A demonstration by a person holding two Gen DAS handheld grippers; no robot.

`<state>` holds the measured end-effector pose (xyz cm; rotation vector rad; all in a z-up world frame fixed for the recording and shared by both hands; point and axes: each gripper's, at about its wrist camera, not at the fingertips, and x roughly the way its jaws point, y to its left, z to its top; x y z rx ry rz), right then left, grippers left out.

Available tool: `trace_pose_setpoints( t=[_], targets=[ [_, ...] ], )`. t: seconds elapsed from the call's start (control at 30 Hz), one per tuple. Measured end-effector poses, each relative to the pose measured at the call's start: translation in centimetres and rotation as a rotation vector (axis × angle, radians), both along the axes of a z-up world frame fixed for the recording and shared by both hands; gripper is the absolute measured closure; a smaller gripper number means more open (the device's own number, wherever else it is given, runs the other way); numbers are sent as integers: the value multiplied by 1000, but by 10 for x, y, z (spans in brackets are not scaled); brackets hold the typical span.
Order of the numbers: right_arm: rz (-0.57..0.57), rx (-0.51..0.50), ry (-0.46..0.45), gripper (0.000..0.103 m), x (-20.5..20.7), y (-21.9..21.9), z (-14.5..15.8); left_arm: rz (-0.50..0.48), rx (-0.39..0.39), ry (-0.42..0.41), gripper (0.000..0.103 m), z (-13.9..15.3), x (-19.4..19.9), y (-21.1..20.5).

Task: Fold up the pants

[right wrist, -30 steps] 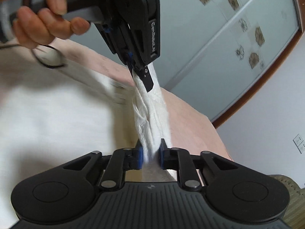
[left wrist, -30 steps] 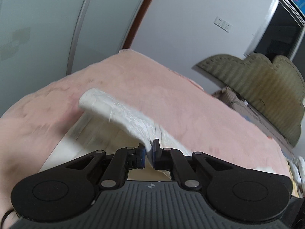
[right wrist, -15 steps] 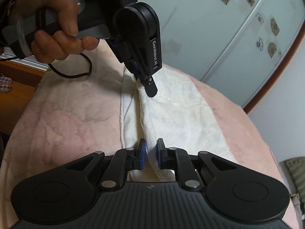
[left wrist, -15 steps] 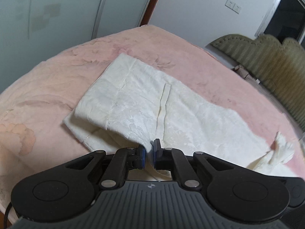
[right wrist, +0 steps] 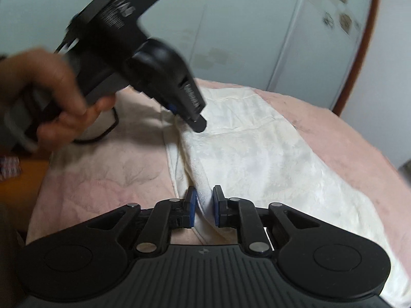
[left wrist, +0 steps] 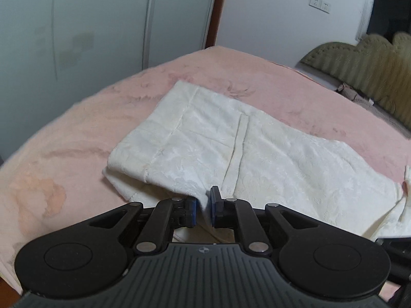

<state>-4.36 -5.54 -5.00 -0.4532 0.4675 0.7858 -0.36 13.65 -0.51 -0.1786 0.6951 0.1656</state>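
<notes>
White textured pants (left wrist: pixel 231 154) lie folded lengthwise on a pink bed cover (left wrist: pixel 77 141); they also show in the right wrist view (right wrist: pixel 257 148). My left gripper (left wrist: pixel 202 209) holds the near edge of the pants, jaws a little apart with cloth between them. In the right wrist view the left gripper (right wrist: pixel 195 125) rests at the pants' left edge, held by a hand (right wrist: pixel 51 97). My right gripper (right wrist: pixel 204 209) has its jaws parted slightly around a fold of the near edge, and the cloth looks slack.
Pale wardrobe doors (left wrist: pixel 90 25) stand behind the bed. A green scalloped headboard (left wrist: pixel 359 61) is at the right in the left wrist view. A wooden floor or ledge (right wrist: pixel 15 184) lies left of the bed.
Both grippers have lowered the lifted pants onto the bed, where they now lie flat. The jaws of both grippers have opened a little.
</notes>
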Motion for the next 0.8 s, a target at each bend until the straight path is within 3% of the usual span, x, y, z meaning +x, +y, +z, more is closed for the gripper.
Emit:
trace_pose_setpoints(
  t=[0.03,0.13,0.2,0.37,0.43,0.47,0.5,0.53,0.63,0.7,0.8],
  targets=[
    [-6,14,27,87,1,-6,5,-11,19,0,77,4,0,-2],
    [-28,117,81,87,-9,-45,31,-1,24,40,66,14,-2,2],
    [-120,164,81,86,-17,-85,44,42,33,41,64,22,-7,8],
    [-614,179,124,81,-26,-211,29,69,46,-6,64,48,-13,4],
    [-821,183,200,67,-34,-260,7,49,62,-54,62,61,-13,-6],
    [-890,162,252,56,-37,-280,-6,32,64,-83,61,67,-13,-11],
    [-947,127,301,54,-41,-295,-18,4,61,-107,55,73,-12,-18],
    [-976,156,286,54,-51,-309,-22,-40,50,-113,49,77,-8,-26],
    [-1020,295,229,54,-52,-326,0,-213,22,-134,44,86,5,-63],
    [-1025,302,129,50,-31,-329,21,-283,61,-159,43,89,10,-91],
    [-1045,294,64,37,32,-344,39,-447,34,-145,32,82,21,-126]
  ],
)
